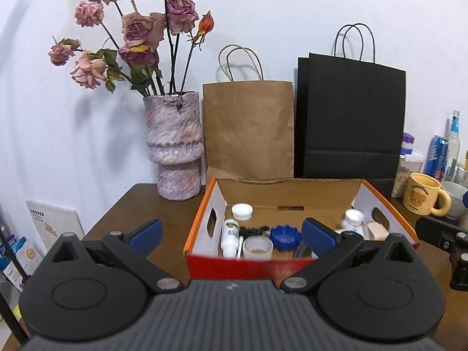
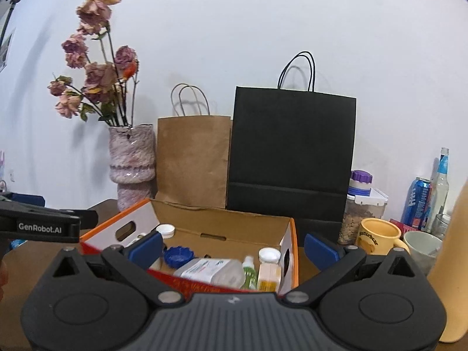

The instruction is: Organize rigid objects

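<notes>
— Grippers first: where do they stand?

— Left gripper (image 1: 232, 235) has its blue pads spread wide apart and holds nothing; right gripper (image 2: 233, 247) is the same, wide and empty. Both hover in front of the near wall of the orange-edged cardboard box (image 1: 201, 222) on the brown table (image 1: 122, 204).

— Which one is nearer the things?

— By my reading the left, since the box fills the gap between its pads head-on. A white bottle (image 1: 229, 235) lies just ahead and slightly left of its centre, long axis pointing away from the gripper, cap end toward the near wall.

— And around it?

— A frosted jar (image 1: 258, 247) just beside it, a blue ridged lid (image 1: 285, 235) to the right, a white cap (image 1: 242, 211) farther back (all loose on the box floor). Behind stand a vase (image 1: 175, 146), a brown paper bag (image 1: 248, 128) and a black bag (image 1: 351, 117).
</notes>
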`<act>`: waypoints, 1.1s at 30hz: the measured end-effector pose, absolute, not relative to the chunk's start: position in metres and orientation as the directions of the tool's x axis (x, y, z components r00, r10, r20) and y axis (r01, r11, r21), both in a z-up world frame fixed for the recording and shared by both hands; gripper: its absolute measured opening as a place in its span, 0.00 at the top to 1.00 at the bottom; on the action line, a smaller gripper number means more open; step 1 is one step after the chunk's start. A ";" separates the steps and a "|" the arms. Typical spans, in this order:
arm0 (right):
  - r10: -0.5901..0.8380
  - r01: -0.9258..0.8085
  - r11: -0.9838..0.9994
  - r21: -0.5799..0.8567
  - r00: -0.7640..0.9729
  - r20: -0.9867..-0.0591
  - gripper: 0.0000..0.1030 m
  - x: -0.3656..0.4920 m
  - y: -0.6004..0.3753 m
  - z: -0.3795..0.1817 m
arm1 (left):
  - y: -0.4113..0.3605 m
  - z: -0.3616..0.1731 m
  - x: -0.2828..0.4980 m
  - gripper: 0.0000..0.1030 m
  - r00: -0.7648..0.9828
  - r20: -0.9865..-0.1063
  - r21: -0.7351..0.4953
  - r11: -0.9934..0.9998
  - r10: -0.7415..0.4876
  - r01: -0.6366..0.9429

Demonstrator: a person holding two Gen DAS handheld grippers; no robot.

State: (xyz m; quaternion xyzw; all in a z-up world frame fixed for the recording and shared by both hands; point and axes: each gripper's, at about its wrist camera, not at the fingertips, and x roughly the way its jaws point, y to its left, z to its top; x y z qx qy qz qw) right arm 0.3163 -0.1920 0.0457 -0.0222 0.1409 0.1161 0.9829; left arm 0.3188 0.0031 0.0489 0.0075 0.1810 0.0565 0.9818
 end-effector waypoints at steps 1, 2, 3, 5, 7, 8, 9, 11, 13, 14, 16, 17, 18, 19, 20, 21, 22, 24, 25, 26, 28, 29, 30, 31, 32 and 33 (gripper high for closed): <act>0.221 -0.234 0.972 -0.011 0.932 -0.286 0.00 0.309 -0.193 0.046 | 0.002 0.049 0.312 0.00 0.928 -0.357 0.034 0.994 0.111 -0.106; 0.218 -0.231 0.973 -0.012 0.932 -0.289 0.00 0.304 -0.193 0.046 | 0.002 0.049 0.307 0.00 0.927 -0.358 0.033 0.994 0.108 -0.103; 0.216 -0.229 0.973 -0.012 0.932 -0.292 0.00 0.299 -0.193 0.046 | 0.002 0.049 0.301 0.00 0.927 -0.359 0.033 0.994 0.106 -0.101; 0.216 -0.228 0.974 -0.009 0.931 -0.294 0.00 0.288 -0.195 0.046 | 0.000 0.049 0.288 0.00 0.927 -0.360 0.033 0.995 0.102 -0.096; 0.218 -0.229 0.974 0.001 0.927 -0.305 0.00 0.276 -0.197 0.044 | -0.001 0.048 0.275 0.00 0.927 -0.360 0.040 0.995 0.102 -0.093; 0.219 -0.230 0.973 0.002 0.924 -0.312 0.00 0.272 -0.198 0.043 | -0.001 0.047 0.268 0.00 0.928 -0.360 0.041 0.995 0.100 -0.092; 0.218 -0.230 0.973 0.001 0.922 -0.320 0.00 0.265 -0.199 0.041 | -0.001 0.046 0.262 0.00 0.927 -0.362 0.040 0.995 0.097 -0.089; 0.213 -0.227 0.974 -0.005 0.920 -0.330 0.00 0.253 -0.200 0.038 | -0.002 0.045 0.249 0.00 0.925 -0.368 0.041 0.995 0.095 -0.086; 0.213 -0.228 0.974 -0.004 0.916 -0.340 0.00 0.241 -0.201 0.035 | -0.002 0.043 0.236 0.00 0.923 -0.372 0.044 0.995 0.095 -0.085; 0.214 -0.229 0.973 -0.003 0.914 -0.344 0.00 0.234 -0.201 0.033 | -0.003 0.043 0.230 0.00 0.923 -0.374 0.046 0.996 0.094 -0.082; 0.213 -0.229 0.973 -0.003 0.912 -0.350 0.00 0.222 -0.201 0.031 | -0.003 0.041 0.219 0.00 0.922 -0.378 0.047 0.996 0.090 -0.078; 0.213 -0.229 0.973 -0.004 0.911 -0.353 0.00 0.218 -0.202 0.030 | -0.003 0.040 0.214 0.00 0.921 -0.380 0.048 0.996 0.089 -0.077; 0.212 -0.229 0.973 -0.004 0.911 -0.354 0.00 0.213 -0.202 0.029 | -0.004 0.039 0.209 0.00 0.920 -0.383 0.049 0.996 0.089 -0.076; 0.213 -0.229 0.973 -0.003 0.910 -0.356 0.00 0.207 -0.202 0.028 | -0.004 0.038 0.203 0.00 0.918 -0.386 0.050 0.996 0.087 -0.074; 0.213 -0.230 0.973 -0.004 0.909 -0.358 0.00 0.203 -0.202 0.027 | -0.005 0.036 0.198 0.00 0.917 -0.390 0.049 0.996 0.085 -0.072; 0.213 -0.230 0.973 -0.004 0.908 -0.360 0.00 0.199 -0.202 0.026 | -0.005 0.035 0.194 0.00 0.916 -0.394 0.049 0.996 0.084 -0.070; 0.213 -0.230 0.973 -0.004 0.908 -0.361 0.00 0.196 -0.202 0.026 | -0.005 0.033 0.190 0.00 0.913 -0.399 0.049 0.996 0.083 -0.069; 0.215 -0.232 0.973 -0.004 0.907 -0.363 0.00 0.189 -0.202 0.025 | -0.005 0.031 0.185 0.00 0.911 -0.403 0.051 0.996 0.083 -0.069; 0.216 -0.233 0.972 -0.004 0.906 -0.364 0.00 0.186 -0.202 0.024 | -0.005 0.030 0.181 0.00 0.911 -0.405 0.051 0.996 0.083 -0.068; 0.217 -0.234 0.972 -0.004 0.905 -0.365 0.00 0.184 -0.202 0.024 | -0.005 0.030 0.179 0.00 0.911 -0.404 0.050 0.996 0.082 -0.068; 0.218 -0.236 0.972 -0.006 0.905 -0.366 0.00 0.180 -0.202 0.024 | -0.005 0.029 0.174 0.00 0.911 -0.405 0.049 0.996 0.082 -0.068; 0.218 -0.237 0.971 -0.006 0.904 -0.367 0.00 0.179 -0.202 0.024 | -0.005 0.029 0.172 0.00 0.911 -0.404 0.050 0.996 0.083 -0.069; 0.219 -0.238 0.971 -0.006 0.904 -0.366 0.00 0.177 -0.201 0.024 | -0.005 0.029 0.170 0.00 0.911 -0.403 0.049 0.997 0.082 -0.068; 0.220 -0.239 0.971 -0.007 0.904 -0.366 0.00 0.176 -0.201 0.024 | -0.005 0.029 0.168 0.00 0.911 -0.403 0.048 0.996 0.082 -0.068; 0.221 -0.240 0.971 -0.008 0.904 -0.365 0.00 0.175 -0.200 0.025 | -0.005 0.029 0.167 0.00 0.911 -0.403 0.049 0.996 0.084 -0.070; 0.221 -0.241 0.970 -0.009 0.904 -0.365 0.00 0.173 -0.200 0.025 | -0.005 0.029 0.166 0.00 0.911 -0.403 0.050 0.996 0.086 -0.072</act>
